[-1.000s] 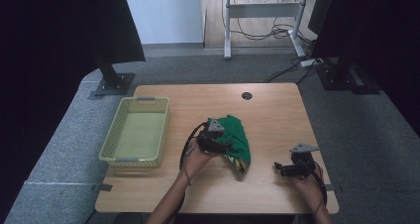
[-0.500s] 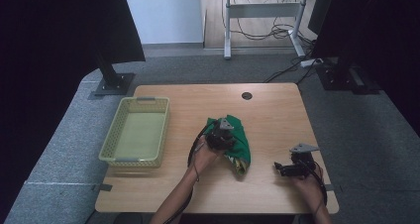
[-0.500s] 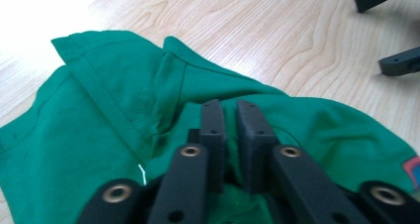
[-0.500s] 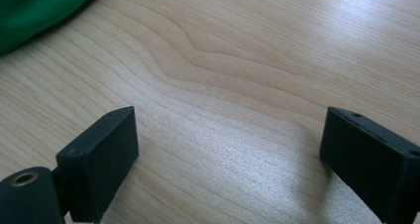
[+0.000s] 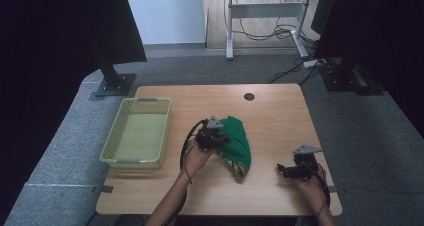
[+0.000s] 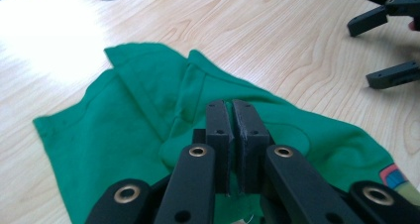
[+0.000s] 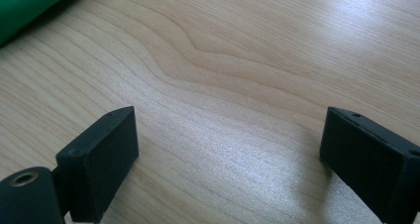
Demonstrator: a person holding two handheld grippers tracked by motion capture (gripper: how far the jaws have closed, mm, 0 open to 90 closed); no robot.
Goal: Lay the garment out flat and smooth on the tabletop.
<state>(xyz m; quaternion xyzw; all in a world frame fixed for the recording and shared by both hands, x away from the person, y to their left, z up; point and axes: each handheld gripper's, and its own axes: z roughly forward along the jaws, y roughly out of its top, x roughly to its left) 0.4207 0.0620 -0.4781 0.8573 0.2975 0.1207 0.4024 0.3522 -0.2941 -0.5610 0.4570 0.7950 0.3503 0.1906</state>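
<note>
On smooth pale wood, left gripper jaws pinch crumpled green cloth; right gripper jaws gape empty.

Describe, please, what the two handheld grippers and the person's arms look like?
Both the left gripper and the right gripper are black, with flat rectangular jaws, brass-ringed pivots, grey three-cornered top plates and trailing black cables. The forearms are bare, without sleeves.

Crumpled green garment lies mid-table, a fold pinched.
</note>
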